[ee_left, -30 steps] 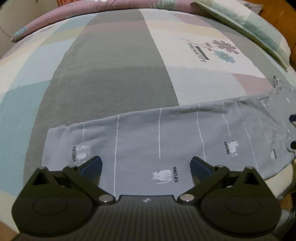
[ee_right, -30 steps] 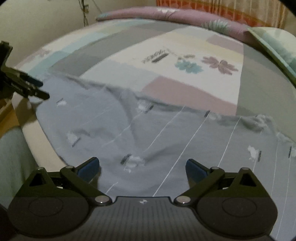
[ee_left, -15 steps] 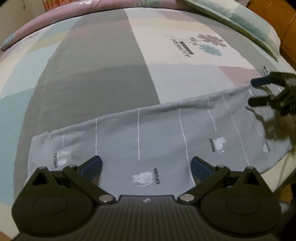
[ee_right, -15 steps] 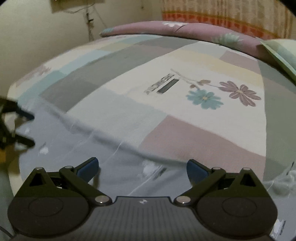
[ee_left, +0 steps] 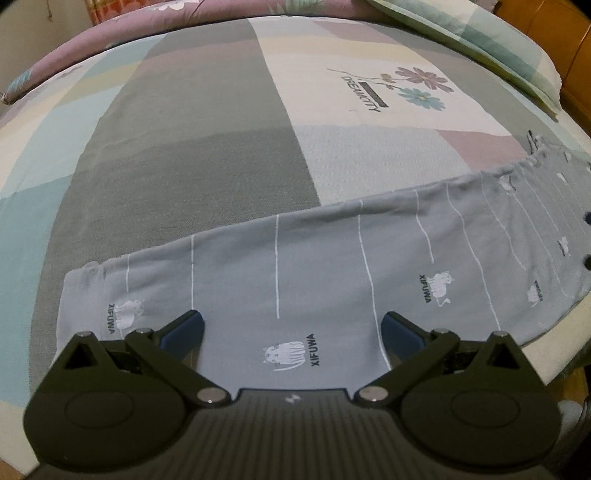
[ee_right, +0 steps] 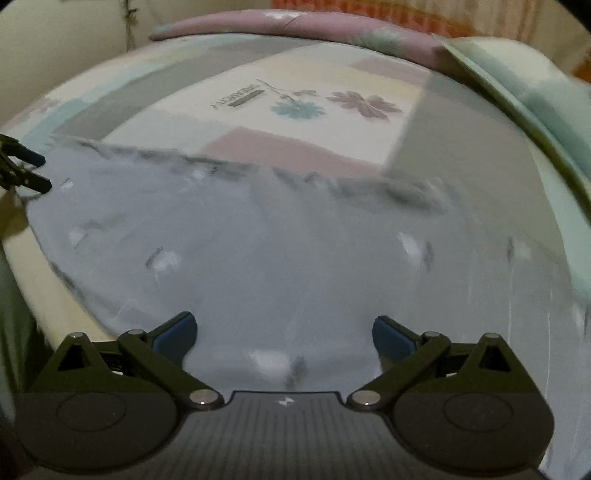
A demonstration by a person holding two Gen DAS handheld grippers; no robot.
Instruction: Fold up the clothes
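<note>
A grey-blue garment with thin white lines and small cat prints lies flat along the near edge of the bed, like a long folded strip. My left gripper hovers open over its near edge, nothing between the fingers. In the right wrist view the same garment looks blurred, its gathered edge toward the bed's middle. My right gripper is open above it and holds nothing. The left gripper's fingertips show at the far left of that view. Two dark tips of the right gripper peek in at the left view's right edge.
The bed wears a patchwork sheet in grey, teal, pink and cream with a flower print. A rolled pink quilt lies at the far side, a striped pillow at the right. A wooden frame stands behind the pillow.
The right gripper has drawn back from the bed's middle to above the garment, its view blurred by motion. It has almost left the left view. The garment lies as before.
</note>
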